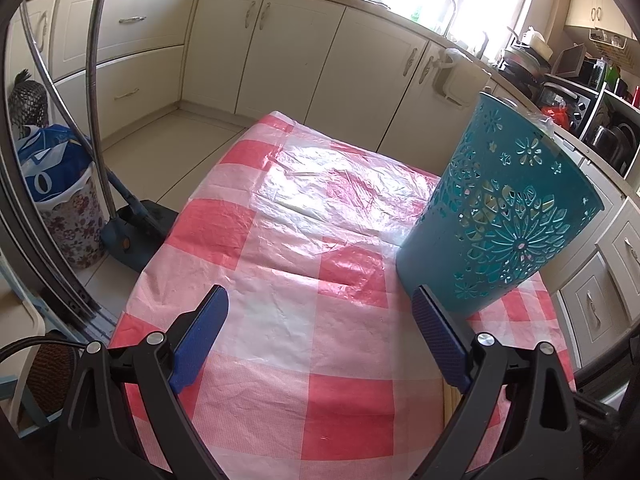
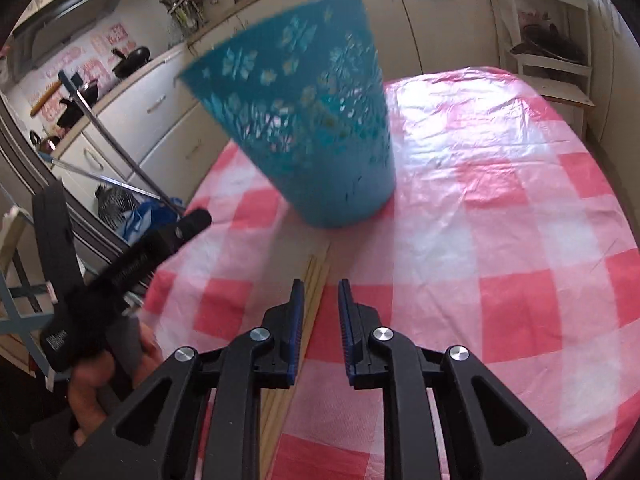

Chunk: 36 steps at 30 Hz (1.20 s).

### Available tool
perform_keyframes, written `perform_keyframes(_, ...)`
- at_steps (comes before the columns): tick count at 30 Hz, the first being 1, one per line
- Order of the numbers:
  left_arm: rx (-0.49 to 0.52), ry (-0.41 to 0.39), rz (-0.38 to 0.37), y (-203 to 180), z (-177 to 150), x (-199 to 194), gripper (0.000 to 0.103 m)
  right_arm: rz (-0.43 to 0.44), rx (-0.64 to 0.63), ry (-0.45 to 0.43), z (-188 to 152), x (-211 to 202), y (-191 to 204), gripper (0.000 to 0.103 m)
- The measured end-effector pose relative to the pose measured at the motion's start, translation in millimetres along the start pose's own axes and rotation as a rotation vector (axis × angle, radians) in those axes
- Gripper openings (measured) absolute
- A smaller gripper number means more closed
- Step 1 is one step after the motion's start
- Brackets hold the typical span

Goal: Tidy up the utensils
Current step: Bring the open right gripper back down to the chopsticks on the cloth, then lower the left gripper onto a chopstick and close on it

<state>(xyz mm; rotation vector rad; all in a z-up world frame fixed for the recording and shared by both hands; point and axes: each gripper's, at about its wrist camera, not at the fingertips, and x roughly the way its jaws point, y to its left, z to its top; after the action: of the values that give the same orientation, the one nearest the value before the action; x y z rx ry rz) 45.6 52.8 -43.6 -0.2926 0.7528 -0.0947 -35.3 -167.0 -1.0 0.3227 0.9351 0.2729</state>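
Observation:
A teal perforated basket [image 1: 500,220] stands upright on the red and white checked tablecloth [image 1: 280,280], just beyond my left gripper's right finger. My left gripper [image 1: 320,300] is wide open over the cloth with nothing between its fingers. In the right wrist view the basket [image 2: 308,128] is blurred, and a bundle of wooden chopsticks [image 2: 316,276] lies on the cloth in front of it. My right gripper [image 2: 321,286] hovers low over the chopsticks' near half with a narrow gap. The sticks run beside and under its left finger, and only cloth shows in the gap.
A person's hand [image 2: 100,380] holds the left gripper's handle at the table's left edge. Cream kitchen cabinets [image 1: 280,48] ring the table. A floral bin [image 1: 72,232] and a mop head [image 1: 132,232] stand on the floor at left. A white shelf rack [image 2: 552,60] stands behind the table.

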Motion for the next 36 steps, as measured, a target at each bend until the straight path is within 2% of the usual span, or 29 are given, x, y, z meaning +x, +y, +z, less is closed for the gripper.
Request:
perform_keyframes(11,0.003,0.002,0.005,-1.4,-0.5,1.0,0.089,-0.05,-0.084,0.071,-16.2,24.4,17.2,0.018)
perform_keyframes(19,0.003,0.002,0.005,-1.5,-0.5,1.0,0.089,-0.062,-0.089,0.064,-15.5,24.1,19.3,0.018)
perform_keyframes(26,0.013,0.015,0.02,-3.8,-0.3,3.3,0.089,-0.152,-0.214,0.056,-18.4,27.7,32.6,0.018)
perform_keyframes(27,0.025,0.028,0.023,-6.5,-0.1,4.9,0.089,-0.165,-0.227,0.062,-18.2,28.6,33.3,0.013)
perform_keyframes(29,0.06,0.051,0.042,-13.0,-1.8,5.0,0.089,-0.176,-0.23,0.073,-17.7,30.2,29.4,0.01)
perform_keyframes(32,0.102,0.079,0.027,-26.4,-12.8,-1.7,0.089,-0.172,-0.211,0.08,-16.5,27.1,21.6,0.008)
perform_keyframes(36,0.21,0.137,0.033,-54.0,-30.3,-3.9,0.089,-0.159,-0.19,0.083,-17.6,22.0,13.1,0.008)
